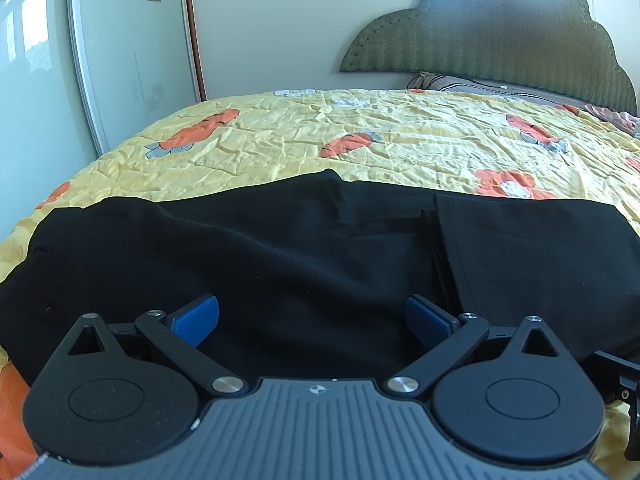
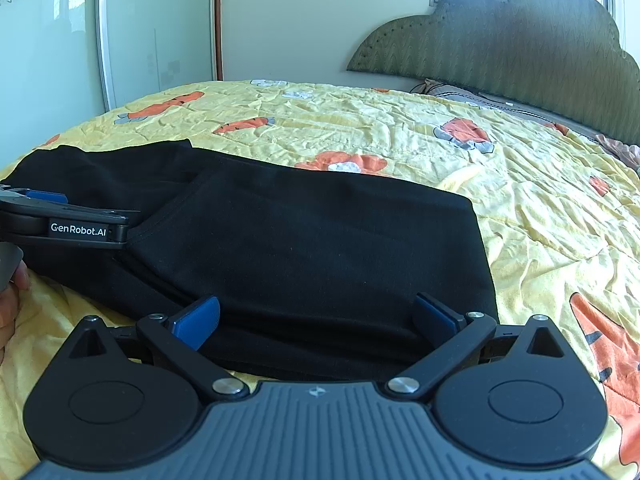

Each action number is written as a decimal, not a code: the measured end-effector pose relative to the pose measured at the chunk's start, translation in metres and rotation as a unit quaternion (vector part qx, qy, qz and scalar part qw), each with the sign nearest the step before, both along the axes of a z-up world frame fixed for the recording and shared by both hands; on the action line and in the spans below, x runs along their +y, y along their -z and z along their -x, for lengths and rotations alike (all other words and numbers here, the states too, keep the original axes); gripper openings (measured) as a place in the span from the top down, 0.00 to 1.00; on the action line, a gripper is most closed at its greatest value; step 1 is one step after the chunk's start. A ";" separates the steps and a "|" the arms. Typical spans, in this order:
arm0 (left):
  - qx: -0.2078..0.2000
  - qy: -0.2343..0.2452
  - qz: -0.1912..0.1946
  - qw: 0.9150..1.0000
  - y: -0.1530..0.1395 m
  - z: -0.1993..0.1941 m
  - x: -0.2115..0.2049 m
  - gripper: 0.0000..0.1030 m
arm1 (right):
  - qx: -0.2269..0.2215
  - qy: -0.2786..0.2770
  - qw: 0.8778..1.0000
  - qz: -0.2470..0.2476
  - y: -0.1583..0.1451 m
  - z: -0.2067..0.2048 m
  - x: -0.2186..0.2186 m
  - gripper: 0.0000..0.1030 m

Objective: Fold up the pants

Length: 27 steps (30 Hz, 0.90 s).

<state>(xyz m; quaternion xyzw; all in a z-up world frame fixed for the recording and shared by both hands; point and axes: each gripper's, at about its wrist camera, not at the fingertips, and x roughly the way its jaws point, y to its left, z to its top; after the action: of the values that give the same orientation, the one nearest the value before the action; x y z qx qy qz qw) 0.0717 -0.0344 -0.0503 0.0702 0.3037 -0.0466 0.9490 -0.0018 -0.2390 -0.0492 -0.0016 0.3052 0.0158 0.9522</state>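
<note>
**Both tongs open over folded black trousers**

Both tongs stood with their blue pads wide apart, clamped on nothing. Black soft-fabric pants (image 1: 280,248) lay along the near edge of a bed covered by a crumpled yellow quilt with orange flower prints (image 1: 360,140). Their long axis ran left to right, across the line both tools pointed along. One end was already doubled over, its hemmed edge lying near the middle. The left gripper (image 1: 312,318) hovered low over the single-layer part, cloth lying beneath its open jaws. The right gripper (image 2: 316,320) hovered over the doubled part, nearer its free outer edge. Another fold probably remained.
</note>
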 end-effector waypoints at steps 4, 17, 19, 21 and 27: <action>0.000 0.000 0.000 1.000 0.000 0.000 0.000 0.01 | 0.000 0.000 1.000 -0.002 0.000 0.000 0.000 0.00; 0.000 0.000 0.001 1.000 0.000 0.000 0.000 0.01 | 0.002 0.000 1.000 -0.007 0.000 -0.001 -0.001 0.00; -0.002 -0.001 0.003 1.000 0.000 0.000 0.000 0.01 | 0.002 0.000 1.000 -0.007 0.000 -0.001 -0.001 0.00; -0.009 -0.006 0.007 1.000 -0.001 0.002 0.002 0.04 | 0.001 0.000 1.000 -0.006 0.000 -0.001 -0.002 0.00; -0.018 -0.032 0.075 0.997 -0.009 0.008 0.029 0.18 | -0.051 -0.011 0.999 0.007 -0.014 0.015 0.013 0.01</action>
<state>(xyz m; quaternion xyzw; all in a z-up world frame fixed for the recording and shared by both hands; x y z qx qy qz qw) 0.0641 -0.0057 -0.0410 -0.0097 0.2845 -0.0378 0.9579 -0.0163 -0.2261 -0.0350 -0.0125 0.2565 0.0238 0.9662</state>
